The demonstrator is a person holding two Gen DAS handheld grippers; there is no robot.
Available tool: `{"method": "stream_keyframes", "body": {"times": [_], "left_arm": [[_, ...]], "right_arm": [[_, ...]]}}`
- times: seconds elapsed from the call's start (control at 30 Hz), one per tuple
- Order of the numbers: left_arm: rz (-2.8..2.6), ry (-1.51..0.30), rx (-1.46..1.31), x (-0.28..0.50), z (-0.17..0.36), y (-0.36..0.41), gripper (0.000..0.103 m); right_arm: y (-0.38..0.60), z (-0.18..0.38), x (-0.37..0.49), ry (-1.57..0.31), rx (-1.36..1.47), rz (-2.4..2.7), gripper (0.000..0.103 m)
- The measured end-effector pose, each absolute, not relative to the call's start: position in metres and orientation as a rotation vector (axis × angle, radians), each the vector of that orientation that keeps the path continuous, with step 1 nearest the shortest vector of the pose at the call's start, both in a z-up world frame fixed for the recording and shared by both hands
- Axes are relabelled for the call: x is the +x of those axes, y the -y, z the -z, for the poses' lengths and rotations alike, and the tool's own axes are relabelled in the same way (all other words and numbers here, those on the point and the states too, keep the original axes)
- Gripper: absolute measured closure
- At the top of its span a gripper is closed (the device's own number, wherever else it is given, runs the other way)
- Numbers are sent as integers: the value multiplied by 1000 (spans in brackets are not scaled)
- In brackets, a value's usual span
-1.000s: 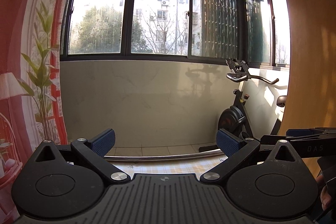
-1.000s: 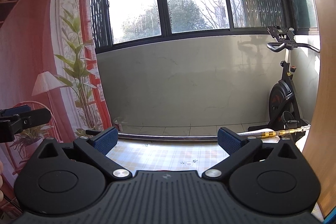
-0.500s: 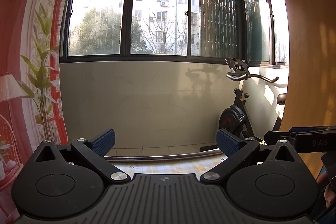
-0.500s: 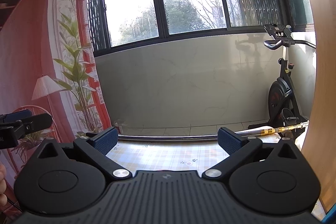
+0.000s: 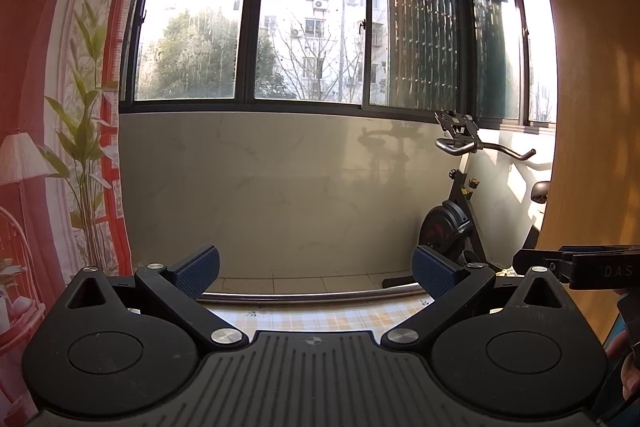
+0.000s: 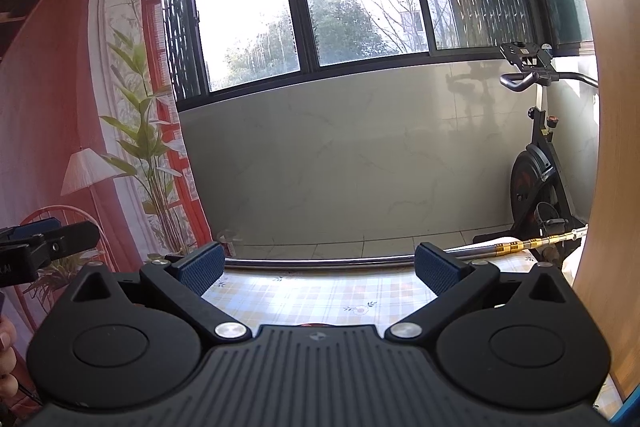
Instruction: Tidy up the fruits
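Slightly lowered views; both hand-held grippers [image 5: 316, 273] [image 6: 318, 269] empty

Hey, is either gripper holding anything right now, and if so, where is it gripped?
Nothing is held. The left gripper and the right gripper are both open with nothing between their pads, raised above the checked tablecloth. No fruit is in view.

Yellow plaid tablecloth [image 6: 320, 295]; red printed curtain [image 6: 52, 107].

a home's glazed balcony room. an exercise bike [image 5: 460, 215] stands by wide windows [image 5: 304, 27]. a checked tablecloth [image 6: 320, 297] covers the table.
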State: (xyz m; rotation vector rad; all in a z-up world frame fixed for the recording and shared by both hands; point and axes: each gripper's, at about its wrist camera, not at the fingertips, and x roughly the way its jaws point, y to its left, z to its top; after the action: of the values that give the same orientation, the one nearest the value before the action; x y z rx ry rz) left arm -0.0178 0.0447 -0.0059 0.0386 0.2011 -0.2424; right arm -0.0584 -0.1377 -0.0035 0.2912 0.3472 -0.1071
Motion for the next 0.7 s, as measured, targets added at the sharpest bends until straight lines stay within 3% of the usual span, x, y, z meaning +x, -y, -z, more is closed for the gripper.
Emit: {"method": "stream_keyframes", "body": {"times": [0.7], "left_arm": [[233, -199, 36, -20, 4, -44, 0]], "right_arm": [[140, 4, -58, -361, 298, 116, 0]]}}
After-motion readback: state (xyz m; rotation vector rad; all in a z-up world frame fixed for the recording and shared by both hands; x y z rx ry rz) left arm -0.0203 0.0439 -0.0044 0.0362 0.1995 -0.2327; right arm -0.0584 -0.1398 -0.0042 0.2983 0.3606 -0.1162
